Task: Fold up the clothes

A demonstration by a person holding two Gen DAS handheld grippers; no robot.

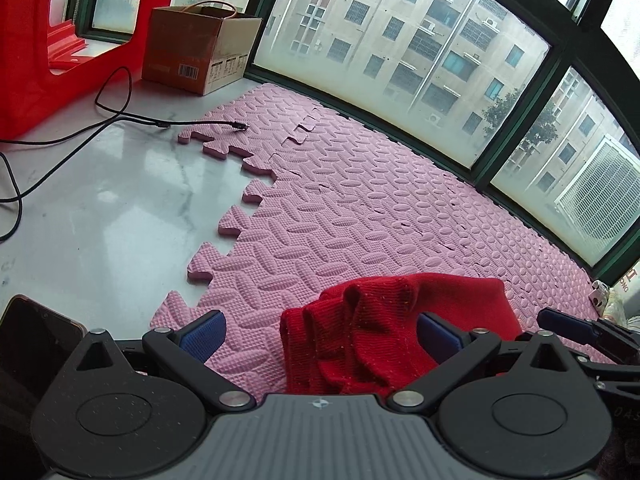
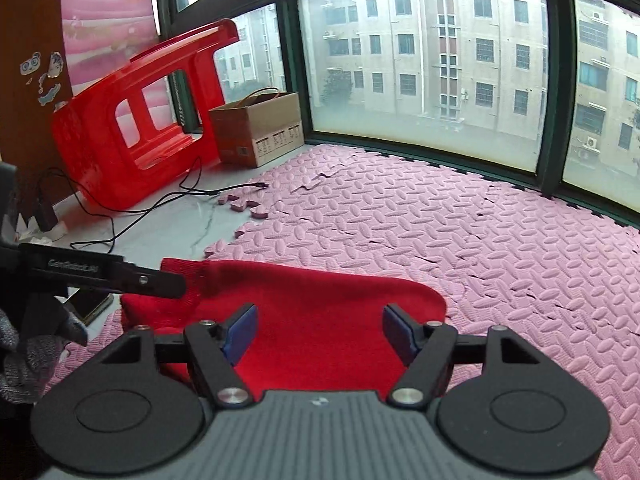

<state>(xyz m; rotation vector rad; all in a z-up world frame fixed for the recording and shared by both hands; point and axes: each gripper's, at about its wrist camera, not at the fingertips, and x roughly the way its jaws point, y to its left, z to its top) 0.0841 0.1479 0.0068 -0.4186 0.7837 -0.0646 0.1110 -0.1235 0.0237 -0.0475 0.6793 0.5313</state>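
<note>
- Sweater [image 2: 304, 312], red knit, lies bunched on the pink mat [image 2: 500, 248] at lower centre of both views, laid flat there so you can fold it.
- Your left tongs [image 1: 318, 334] stand open, the rumpled edge between the pads, ungripped.
- Your right tongs [image 2: 318, 330] stand open over its smooth middle, holding nothing.

The left gripper [image 1: 318, 334] has its blue-padded jaws spread wide, angled downward. The right gripper [image 2: 318, 330] likewise stands with jaws apart, pads pressing on nothing. A grey-gloved hand [image 2: 24, 344] grips the left tool's handle.
</note>
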